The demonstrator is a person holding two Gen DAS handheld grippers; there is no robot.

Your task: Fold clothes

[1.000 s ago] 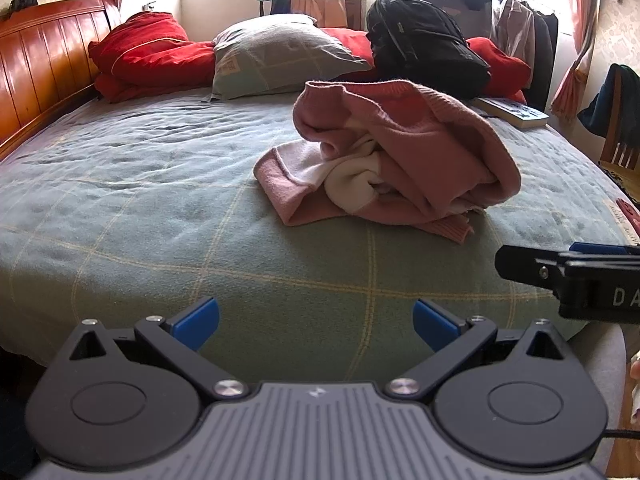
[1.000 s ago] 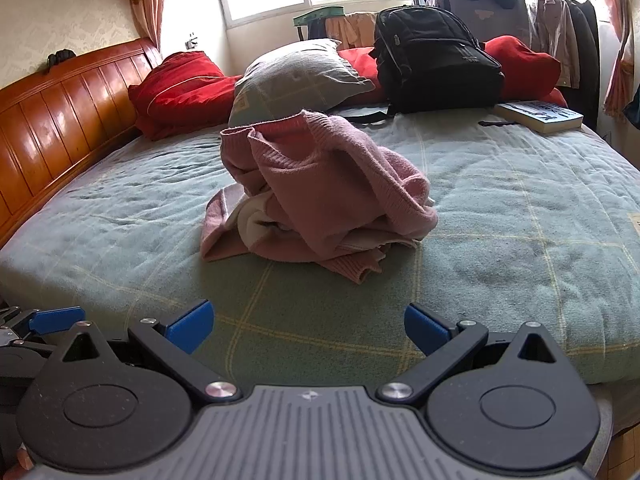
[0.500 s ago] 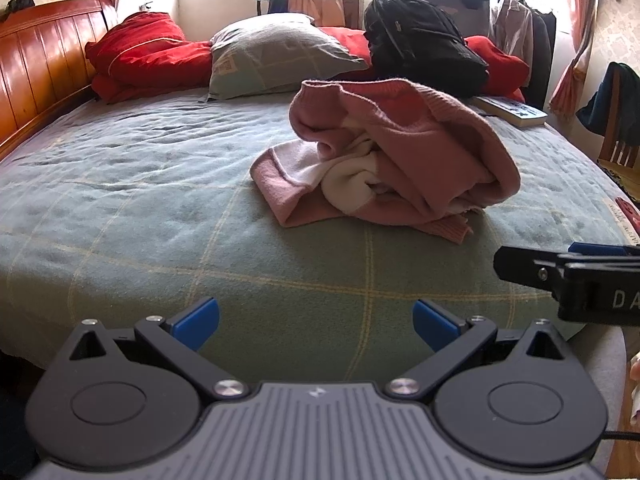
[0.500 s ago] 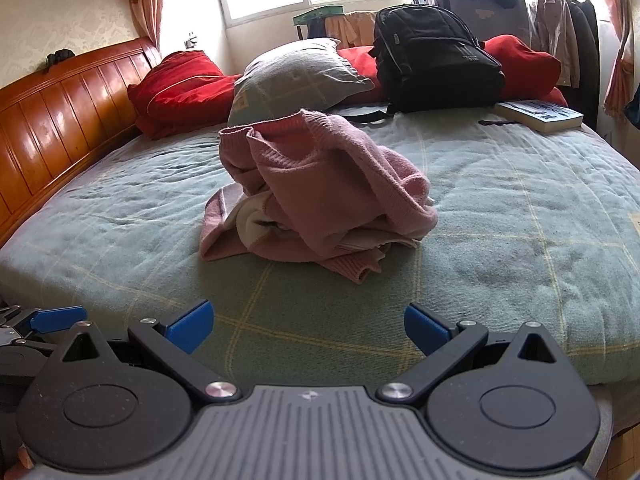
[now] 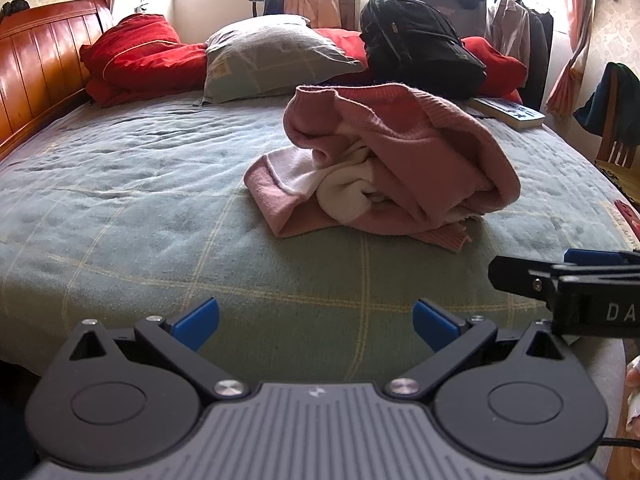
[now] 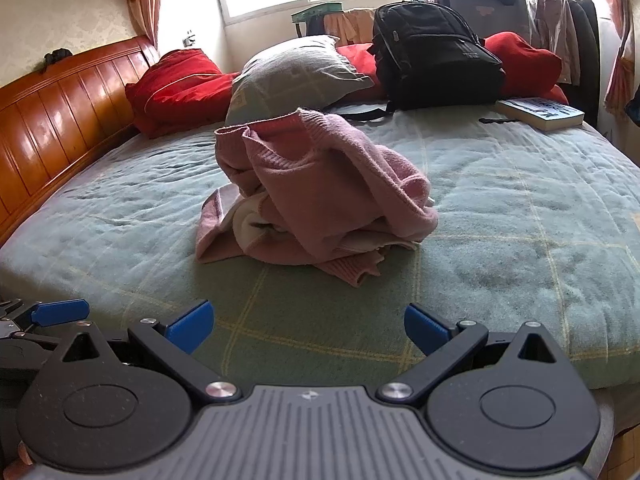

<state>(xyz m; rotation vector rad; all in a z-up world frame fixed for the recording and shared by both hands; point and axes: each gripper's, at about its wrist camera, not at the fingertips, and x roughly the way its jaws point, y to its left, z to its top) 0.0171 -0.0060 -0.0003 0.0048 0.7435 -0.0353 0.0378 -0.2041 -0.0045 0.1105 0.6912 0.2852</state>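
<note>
Bedroom scene: a bed [image 5: 132, 216] covered by a grey-green checked blanket is seen, with a wooden headboard [image 5: 38, 64] on the left and bright windows behind. At the far end are lined up red bedding [image 5: 140, 62], a grey pillow [image 5: 272, 58] and a black backpack [image 5: 416, 52]; a book [image 5: 510, 112] is laid just right of the backpack. Clothes are hung on a rack behind it.

A pink sweater [image 5: 392, 160] is heaped near the middle of the bed, crumpled and unfolded. Its pink knit outer is bunched into a tall mound, with a paler cream part [image 5: 344, 188] exposed at the front left. A ribbed hem [image 6: 352, 270] is spread flat on the blanket at the near edge. A rolled opening is seen at the top of the mound.

The left gripper [image 5: 316, 322] is held low over the near edge of the bed, pointed at the sweater and well apart from it. Its blue fingertips [image 5: 198, 320] are spread wide, with nothing between them.

The right gripper [image 6: 308, 324] is held at a similar height just beside the left, also aimed at the sweater and short of it. Its jaws are likewise spread and empty. In the left wrist view it is seen side-on at the right edge; in the right wrist view the left gripper's blue tip shows at the left edge.
</note>
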